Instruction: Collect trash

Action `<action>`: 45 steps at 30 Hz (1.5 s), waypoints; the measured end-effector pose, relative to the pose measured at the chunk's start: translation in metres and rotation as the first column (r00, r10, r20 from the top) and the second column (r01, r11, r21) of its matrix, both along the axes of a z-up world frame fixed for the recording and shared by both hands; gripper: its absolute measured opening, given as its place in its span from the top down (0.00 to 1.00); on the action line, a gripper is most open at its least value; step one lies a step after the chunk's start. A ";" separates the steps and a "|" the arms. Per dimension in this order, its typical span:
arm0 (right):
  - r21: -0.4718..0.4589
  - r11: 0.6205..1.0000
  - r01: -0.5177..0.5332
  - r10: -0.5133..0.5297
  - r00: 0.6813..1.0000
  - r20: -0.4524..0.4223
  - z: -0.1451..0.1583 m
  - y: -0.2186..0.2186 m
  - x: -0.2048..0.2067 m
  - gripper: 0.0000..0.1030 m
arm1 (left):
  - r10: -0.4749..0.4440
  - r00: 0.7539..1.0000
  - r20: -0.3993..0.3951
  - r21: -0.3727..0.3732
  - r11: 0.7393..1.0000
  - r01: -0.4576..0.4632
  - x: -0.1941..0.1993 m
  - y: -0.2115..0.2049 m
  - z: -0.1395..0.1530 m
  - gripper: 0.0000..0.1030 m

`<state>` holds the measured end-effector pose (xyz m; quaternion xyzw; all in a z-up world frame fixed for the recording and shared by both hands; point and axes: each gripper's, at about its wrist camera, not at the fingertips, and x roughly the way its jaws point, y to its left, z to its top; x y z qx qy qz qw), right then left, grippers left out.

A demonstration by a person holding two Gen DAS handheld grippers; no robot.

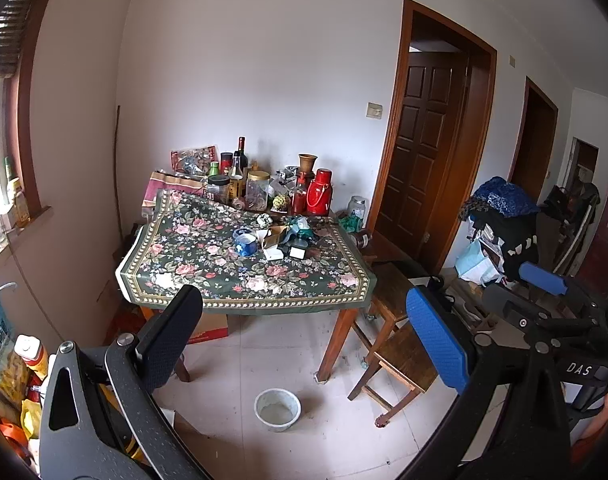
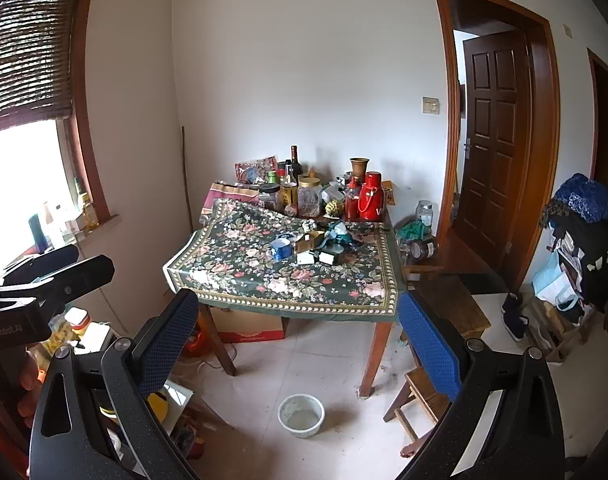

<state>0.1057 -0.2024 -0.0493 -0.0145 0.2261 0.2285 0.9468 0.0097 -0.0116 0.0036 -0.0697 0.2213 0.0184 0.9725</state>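
We hold both grippers, left gripper (image 1: pixel 304 328) and right gripper (image 2: pixel 299 340), fingers released and empty, near the floral-clothed counter (image 2: pixel 263 280). Far across it, a brown open box (image 2: pixel 308 240) lies lengthwise left to right.

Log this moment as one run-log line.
phase: approach | left claw: open, empty | right claw: open, empty | trash pile: on floral table, untouched

White-walled room, pale tiled floor (image 1: pixel 287 360), floral-clothed table (image 1: pixel 207 280), brown door (image 1: pixel 424 168), bright window (image 2: pixel 19 184).

Trash sits mid-tabletop (image 1: pixel 207 264): crushed blue cup (image 1: pixel 244 242), open cardboard box (image 1: pixel 272 237) beside it, crumpled green wrapper (image 1: pixel 297 229) behind.
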 end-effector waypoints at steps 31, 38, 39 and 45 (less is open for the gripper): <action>-0.107 0.980 0.165 -0.177 0.978 -0.110 -0.042 0.000 0.152 0.04 | 0.014 0.993 -0.113 -0.033 0.999 -0.018 0.179 0.024 -0.049 0.01; -0.096 0.982 0.161 -0.176 0.969 -0.173 -0.040 0.056 0.210 0.04 | 0.021 0.990 -0.143 -0.038 0.999 -0.027 0.262 0.091 -0.049 0.01; -0.096 0.982 0.164 -0.179 0.968 -0.176 -0.041 0.064 0.218 0.04 | 0.017 0.989 -0.150 -0.033 0.999 -0.023 0.273 0.099 -0.051 0.02; -0.100 0.979 0.180 -0.198 0.953 -0.230 -0.057 0.103 0.263 0.04 | -0.007 0.975 -0.220 -0.011 1.000 0.004 0.328 0.140 -0.075 0.10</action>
